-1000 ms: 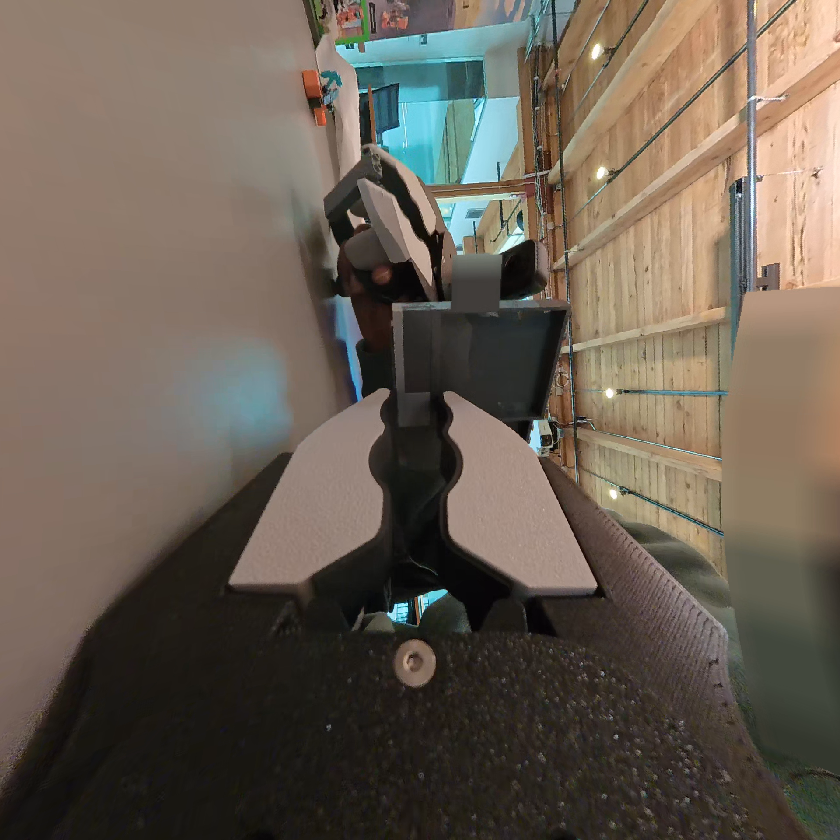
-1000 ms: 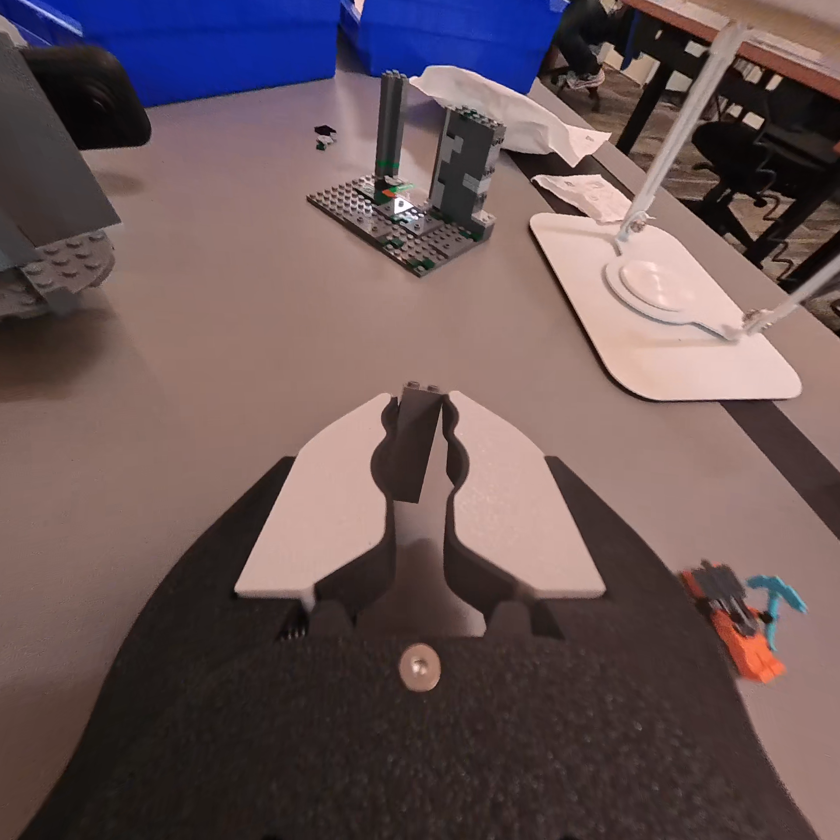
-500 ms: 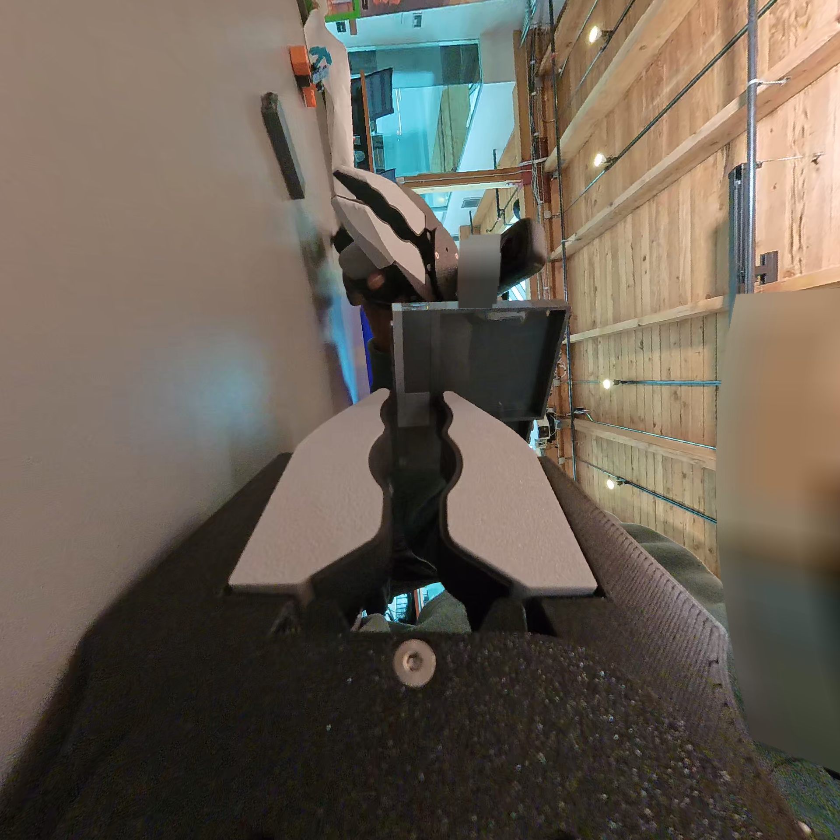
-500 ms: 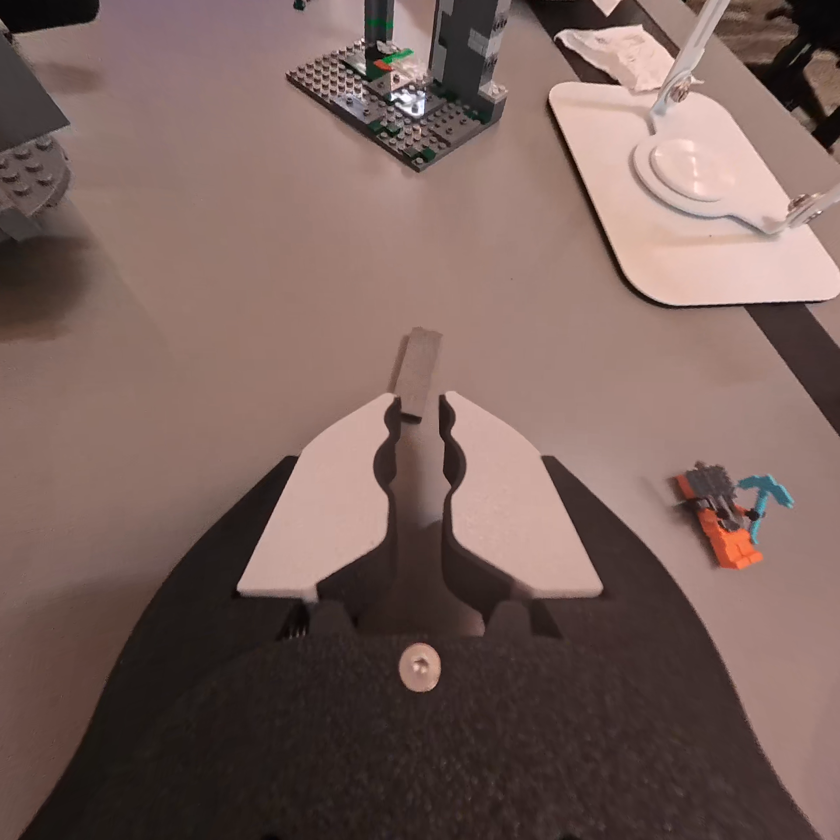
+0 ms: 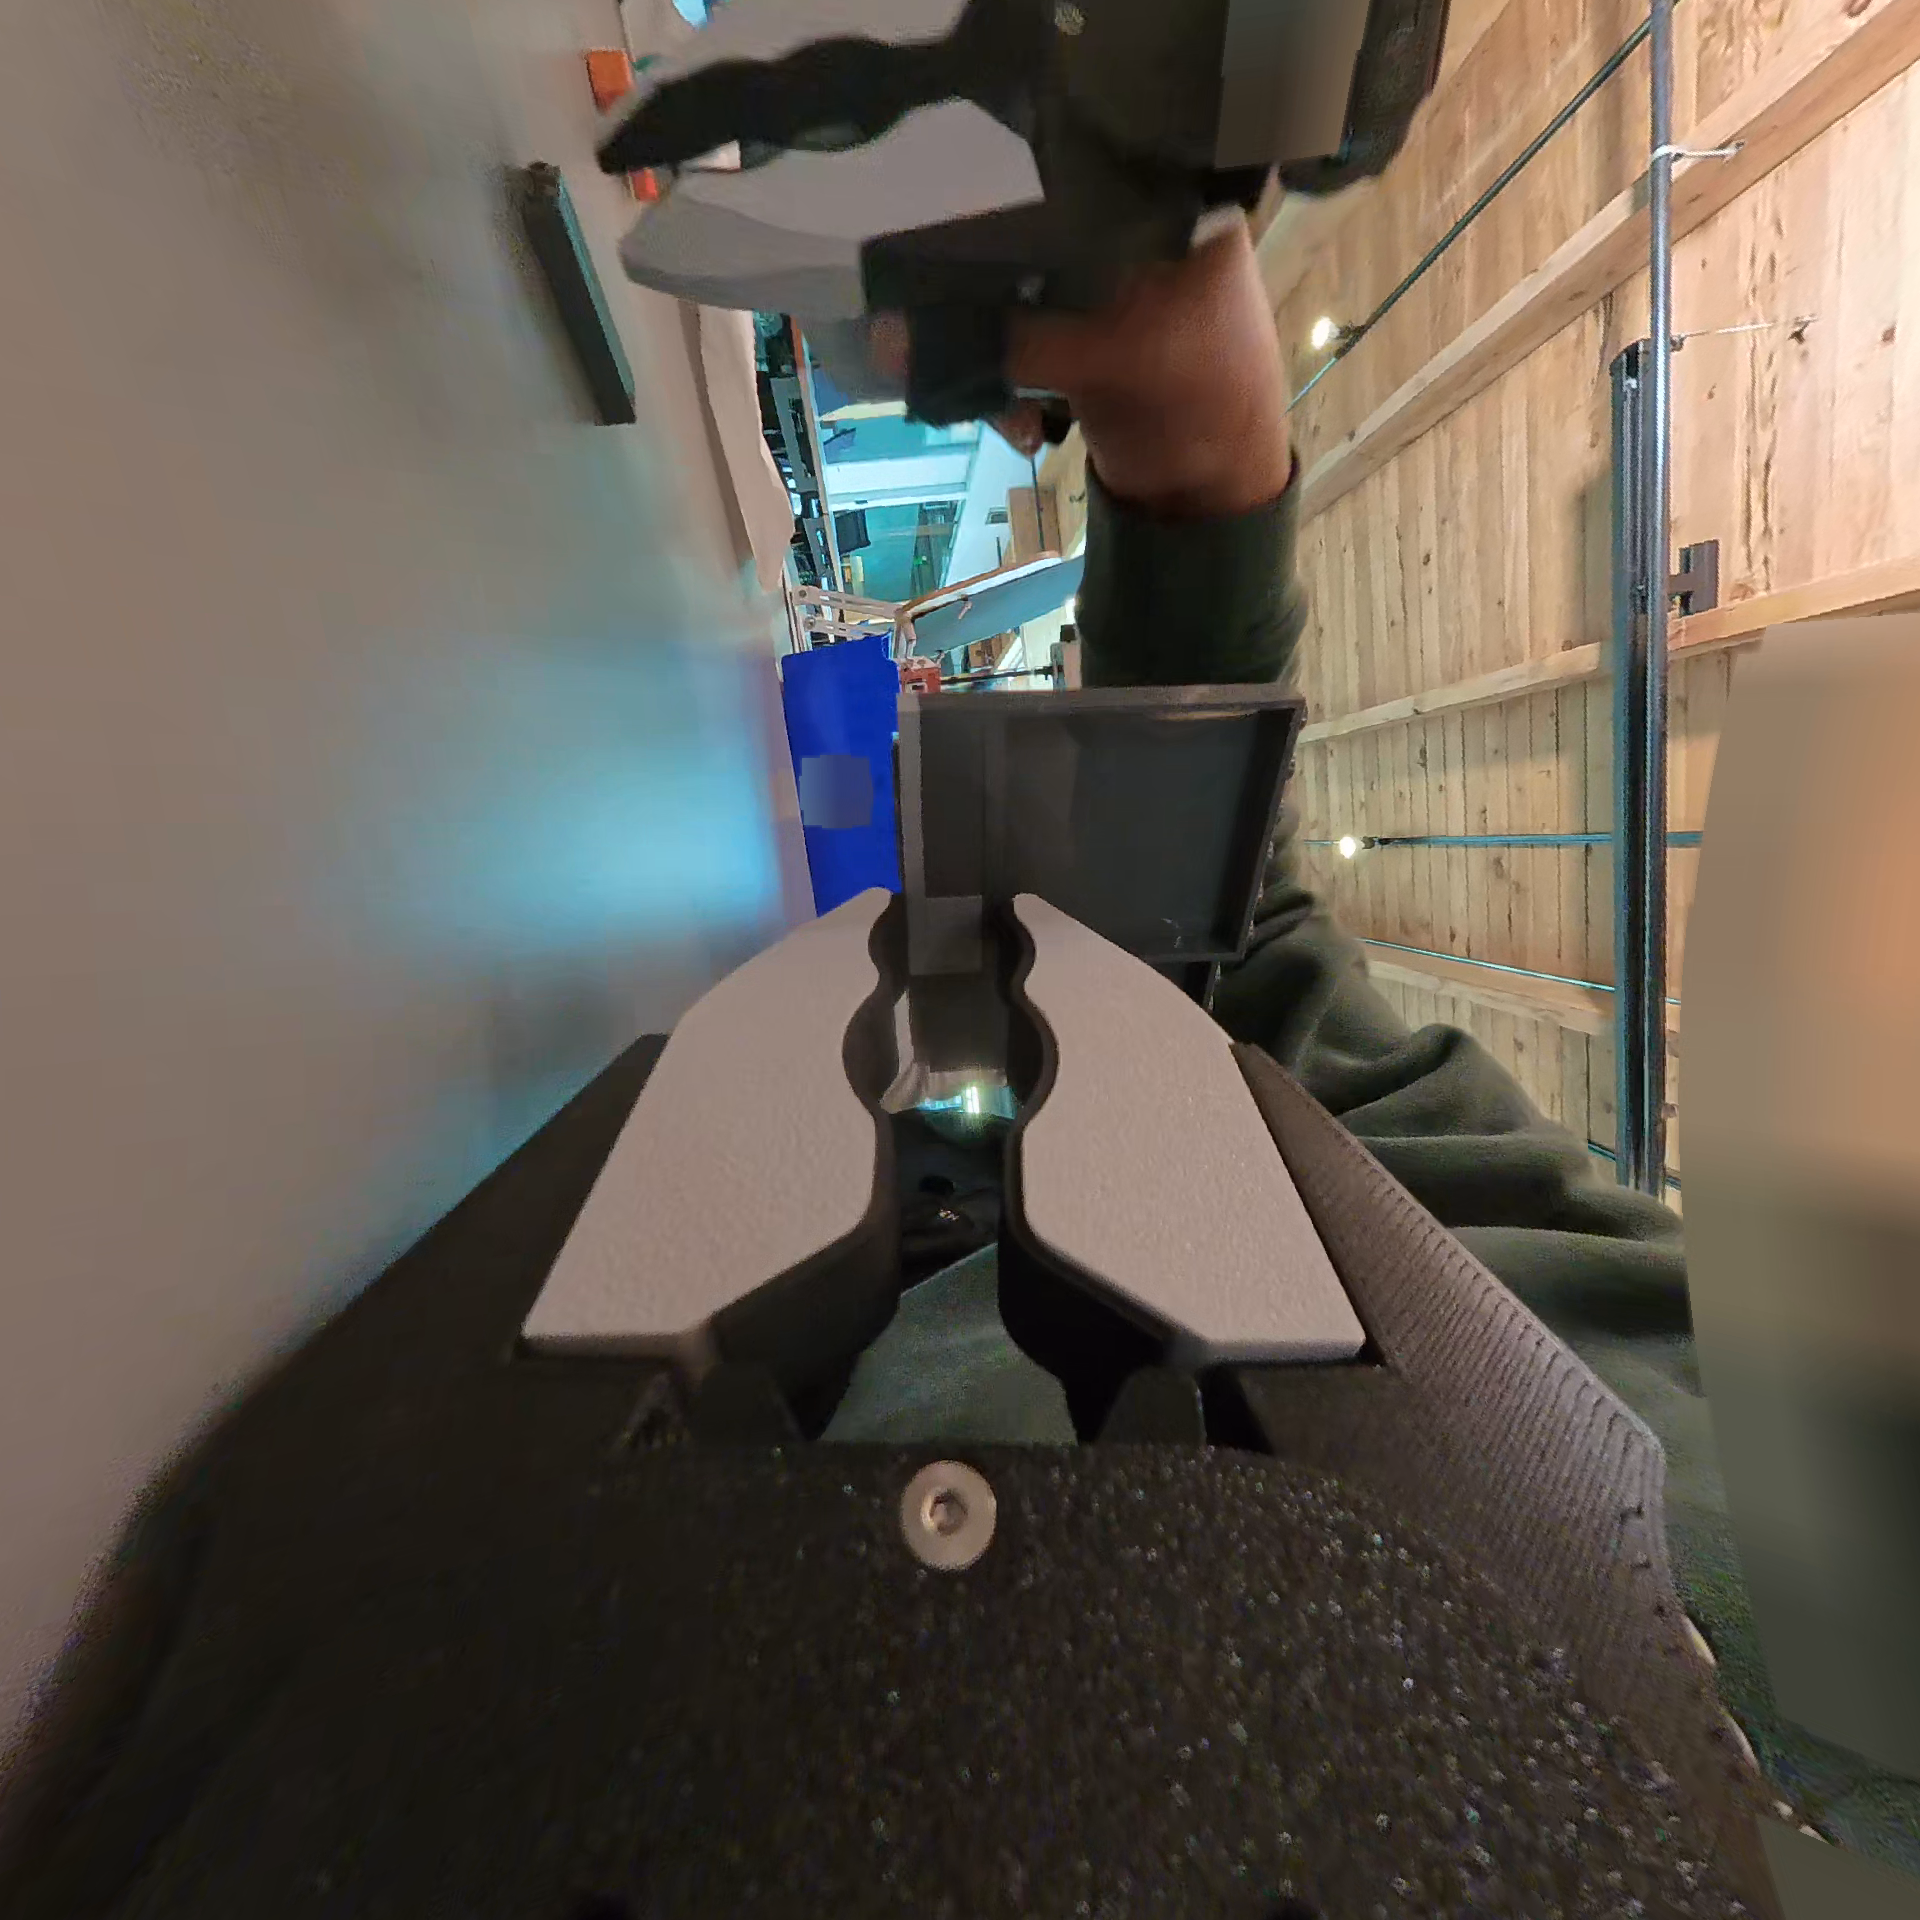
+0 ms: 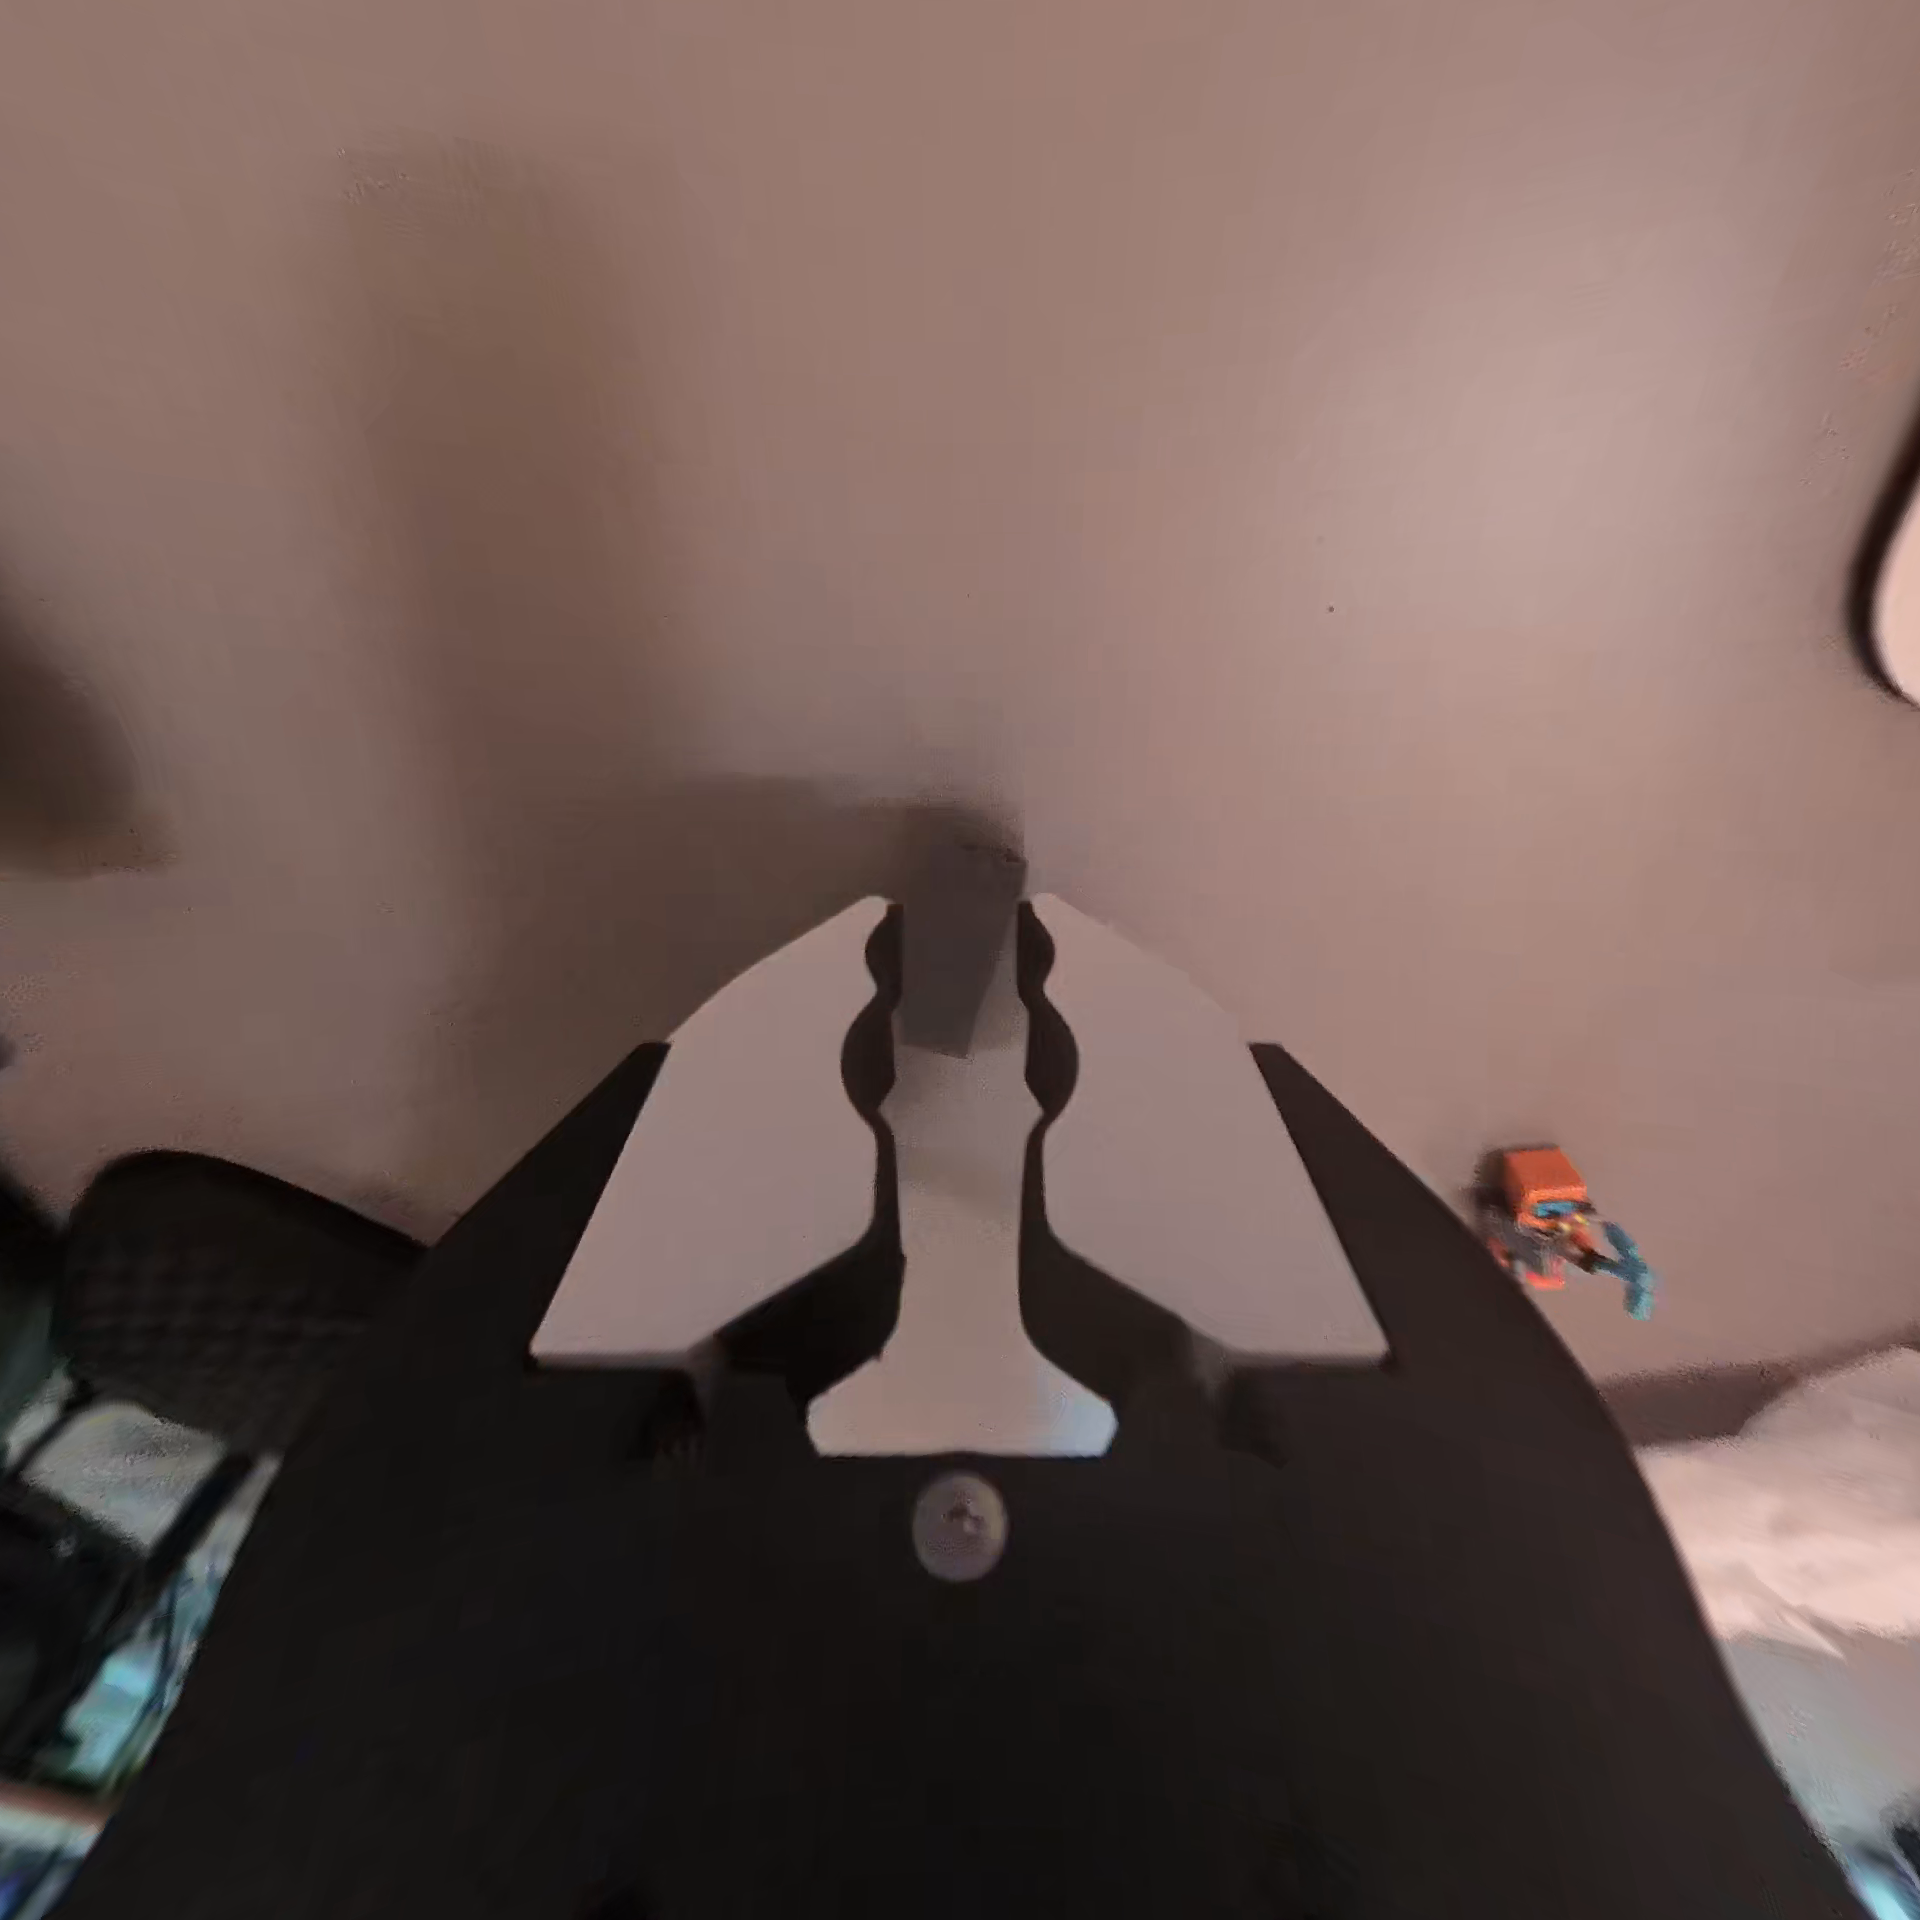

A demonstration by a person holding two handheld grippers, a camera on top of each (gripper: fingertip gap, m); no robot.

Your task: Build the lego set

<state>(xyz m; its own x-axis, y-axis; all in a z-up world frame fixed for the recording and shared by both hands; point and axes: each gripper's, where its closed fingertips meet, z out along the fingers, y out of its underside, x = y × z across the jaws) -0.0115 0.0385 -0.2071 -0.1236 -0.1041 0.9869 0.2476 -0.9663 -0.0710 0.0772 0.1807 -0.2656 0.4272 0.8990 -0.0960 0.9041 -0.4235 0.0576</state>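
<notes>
My left gripper (image 5: 945,914) is shut on the edge of a large dark grey Lego shell piece (image 5: 1122,821) and holds it in the air beside the table. My right gripper (image 6: 958,909) points steeply down at the table. Its fingers are closed on the sides of a long dark grey brick (image 6: 951,935) whose far end rests on the table. The left wrist view shows the same brick (image 5: 577,291) against the table top, with the right gripper (image 5: 665,135) at its upper end. The baseplate build is out of view.
A small orange and teal Lego figure (image 6: 1548,1226) lies on the table right of the right gripper. White paper (image 6: 1818,1507) lies at the lower right, and a white pad edge (image 6: 1901,623) shows at far right. A blue bin (image 5: 836,769) stands beyond. A hand (image 5: 1174,395) holds the right gripper.
The right gripper tipped down close to the table, with the long brick now between its fingertips on the surface; the baseplate build left its view. The left gripper still holds the shell piece.
</notes>
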